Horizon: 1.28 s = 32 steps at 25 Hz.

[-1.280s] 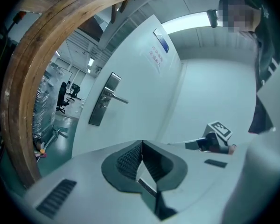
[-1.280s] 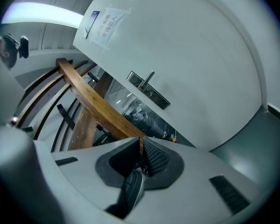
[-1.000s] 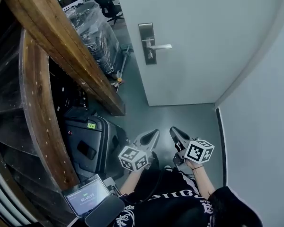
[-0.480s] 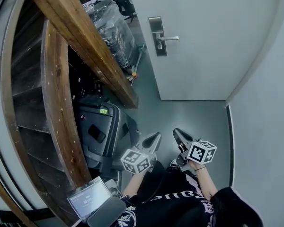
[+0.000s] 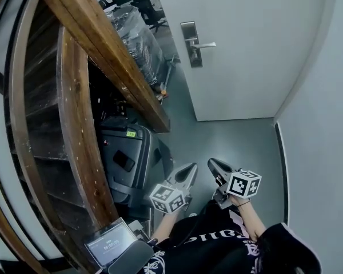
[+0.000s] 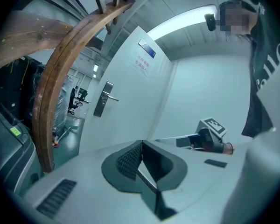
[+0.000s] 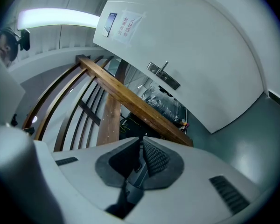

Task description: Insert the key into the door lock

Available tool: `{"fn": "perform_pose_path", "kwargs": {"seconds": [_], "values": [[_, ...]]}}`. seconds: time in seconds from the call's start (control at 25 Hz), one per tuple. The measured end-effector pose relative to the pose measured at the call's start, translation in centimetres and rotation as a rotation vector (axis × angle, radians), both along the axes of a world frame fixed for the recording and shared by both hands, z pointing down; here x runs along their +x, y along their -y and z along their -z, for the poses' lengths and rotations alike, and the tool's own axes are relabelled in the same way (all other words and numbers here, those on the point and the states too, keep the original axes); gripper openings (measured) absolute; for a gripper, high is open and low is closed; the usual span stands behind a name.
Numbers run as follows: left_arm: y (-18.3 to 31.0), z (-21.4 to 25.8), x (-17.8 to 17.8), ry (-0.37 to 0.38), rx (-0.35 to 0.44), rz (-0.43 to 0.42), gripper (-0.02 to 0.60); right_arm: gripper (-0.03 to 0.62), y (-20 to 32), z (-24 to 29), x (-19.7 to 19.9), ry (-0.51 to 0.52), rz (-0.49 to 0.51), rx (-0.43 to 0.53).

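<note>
The white door's metal lock plate with its lever handle [image 5: 191, 43] is far ahead, at the top of the head view. It also shows small in the left gripper view, as the lock plate [image 6: 102, 99], and in the right gripper view, as the handle [image 7: 164, 74]. My left gripper [image 5: 190, 167] and right gripper [image 5: 212, 163] hang low and side by side near the person's body, well short of the door. Left gripper [image 6: 142, 143] has its jaws together with nothing between them. Right gripper [image 7: 141, 141] is also shut and empty. No key shows in any view.
A curved wooden stair rail [image 5: 103, 44] runs along the left. Below it stands a black suitcase [image 5: 126, 164], with a small lit screen [image 5: 108, 244] near the person. Plastic-wrapped goods [image 5: 138, 36] sit beyond the stairs. A grey wall [image 5: 326, 124] closes the right side.
The head view has shifted, so the door plate sits a little higher and further right. Both grippers stay low and shut; the left one has dropped slightly.
</note>
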<state>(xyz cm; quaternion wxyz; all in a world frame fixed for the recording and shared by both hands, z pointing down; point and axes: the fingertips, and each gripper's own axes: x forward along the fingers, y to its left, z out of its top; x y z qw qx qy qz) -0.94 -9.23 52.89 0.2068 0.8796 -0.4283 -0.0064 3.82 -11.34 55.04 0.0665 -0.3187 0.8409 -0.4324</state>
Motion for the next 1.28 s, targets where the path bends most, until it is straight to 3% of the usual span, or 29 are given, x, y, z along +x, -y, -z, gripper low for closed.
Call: {"fn": "perform_pose_path", "kwargs": {"seconds": [0.32,0.56,0.84,1.08,1.28], "values": [[-7.3,0.0,-6.3,-0.009,0.011,0.016,0.006,0.037,-6.6,0.8,-6.1,0.000,0.002,0.010],[-14.0,-2.1,-10.0,-0.040,-0.046,-0.017,0.006,0.037,-13.8,0.1,-9.0,0.028,-0.061,-0.045],[-17.7,-3.5,-10.6,-0.084,-0.066,-0.046,0.006,0.037,-20.2,-1.8,-8.5,-0.044,-0.105,-0.085],[-19.0,-2.1,-8.9,-0.102,-0.029,-0.062,0.006,0.037,-21.5,-0.7,-7.0,-0.051,-0.116,-0.058],[-19.7,-1.2,-7.5,-0.099,0.006,-0.021,0.006,0.037,-22.3,-0.1,-5.2,-0.027,-0.093,-0.036]]}}
